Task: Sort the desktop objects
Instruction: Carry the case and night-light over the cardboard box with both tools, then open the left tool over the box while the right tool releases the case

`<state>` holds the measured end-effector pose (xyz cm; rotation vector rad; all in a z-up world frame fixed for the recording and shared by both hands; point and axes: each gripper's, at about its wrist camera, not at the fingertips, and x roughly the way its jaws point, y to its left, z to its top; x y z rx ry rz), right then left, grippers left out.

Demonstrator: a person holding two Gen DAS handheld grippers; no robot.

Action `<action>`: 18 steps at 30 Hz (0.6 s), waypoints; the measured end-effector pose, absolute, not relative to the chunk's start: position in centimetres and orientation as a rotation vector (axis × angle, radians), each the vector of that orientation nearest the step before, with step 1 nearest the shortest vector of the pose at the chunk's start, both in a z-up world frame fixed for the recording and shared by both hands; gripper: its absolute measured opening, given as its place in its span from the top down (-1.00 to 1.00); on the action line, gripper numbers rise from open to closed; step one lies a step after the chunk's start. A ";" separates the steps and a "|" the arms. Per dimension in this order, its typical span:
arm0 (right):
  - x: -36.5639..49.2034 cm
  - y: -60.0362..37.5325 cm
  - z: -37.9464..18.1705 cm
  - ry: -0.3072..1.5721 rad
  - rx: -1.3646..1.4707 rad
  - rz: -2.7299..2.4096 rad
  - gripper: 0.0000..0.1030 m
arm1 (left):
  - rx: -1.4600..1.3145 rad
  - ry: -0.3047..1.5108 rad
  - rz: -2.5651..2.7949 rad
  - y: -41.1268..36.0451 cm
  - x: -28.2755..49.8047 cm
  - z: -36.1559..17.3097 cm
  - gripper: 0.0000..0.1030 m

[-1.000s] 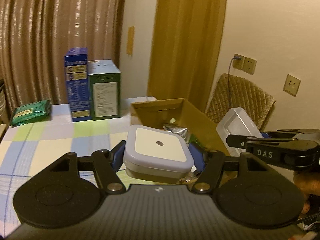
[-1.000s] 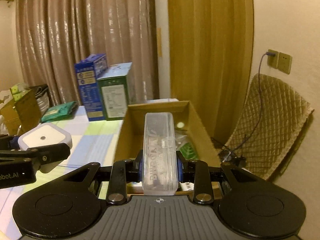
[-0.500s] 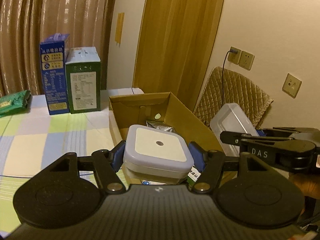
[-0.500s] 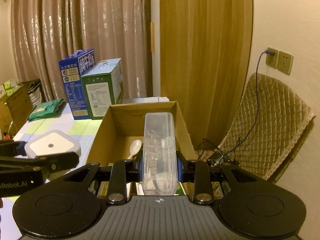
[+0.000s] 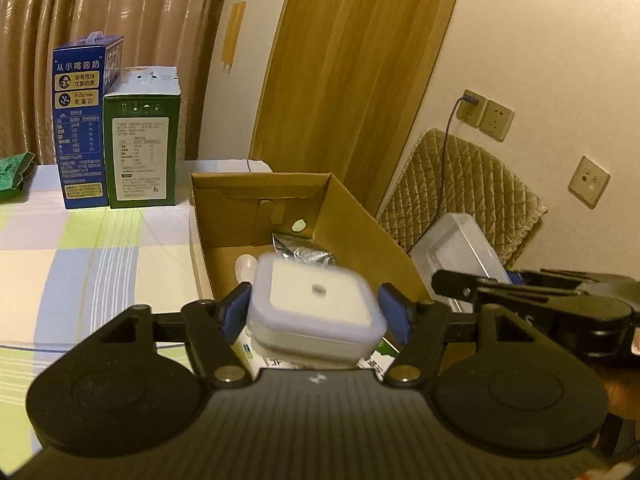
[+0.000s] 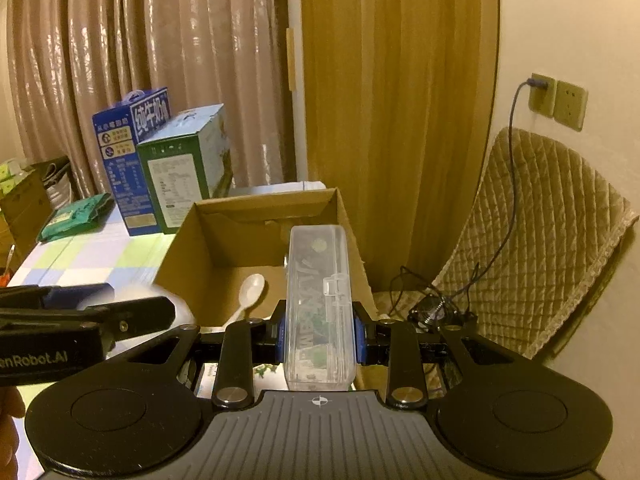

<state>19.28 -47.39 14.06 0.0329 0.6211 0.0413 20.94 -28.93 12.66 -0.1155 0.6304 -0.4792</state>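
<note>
Opening now, left gripper (image 5: 316,312) fingers part around the blurred white square lidded container (image 5: 316,312), over the open cardboard box (image 5: 360,224) at the bench's (image 5: 80,260) right edge. Right gripper (image 6: 319,334) fingers pinch the clear plastic case (image 6: 319,308) above the same box; a white spoon (image 6: 250,294) lies inside.

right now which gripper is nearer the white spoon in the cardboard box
Left. The left gripper, jaws opening around the white square box, hangs right over the white spoon; the right gripper holds the clear case beside it.
</note>
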 end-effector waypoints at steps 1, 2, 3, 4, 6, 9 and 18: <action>19.3 -47.5 14.0 0.622 0.033 0.040 0.46 | -0.114 0.629 -0.477 -29.0 21.1 12.6 -0.39; 19.4 -47.6 13.9 0.623 0.033 0.039 0.46 | -0.109 0.627 -0.475 -29.0 21.3 12.6 -0.39; 19.4 -47.6 13.9 0.624 0.034 0.039 0.46 | -0.102 0.625 -0.472 -28.9 21.4 12.6 -0.39; 19.4 -47.7 13.8 0.625 0.036 0.039 0.46 | -0.099 0.623 -0.468 -28.8 21.4 12.7 -0.41; 19.4 -47.6 13.7 0.628 0.038 0.041 0.46 | -0.101 0.622 -0.455 -28.4 21.5 12.7 -0.47; 19.5 -47.3 13.6 0.631 0.037 0.049 0.46 | -0.104 0.628 -0.439 -27.7 21.6 12.7 -0.52; 20.8 -46.1 13.8 0.619 0.068 0.077 0.45 | -0.086 0.616 -0.400 -26.0 21.1 12.6 -0.65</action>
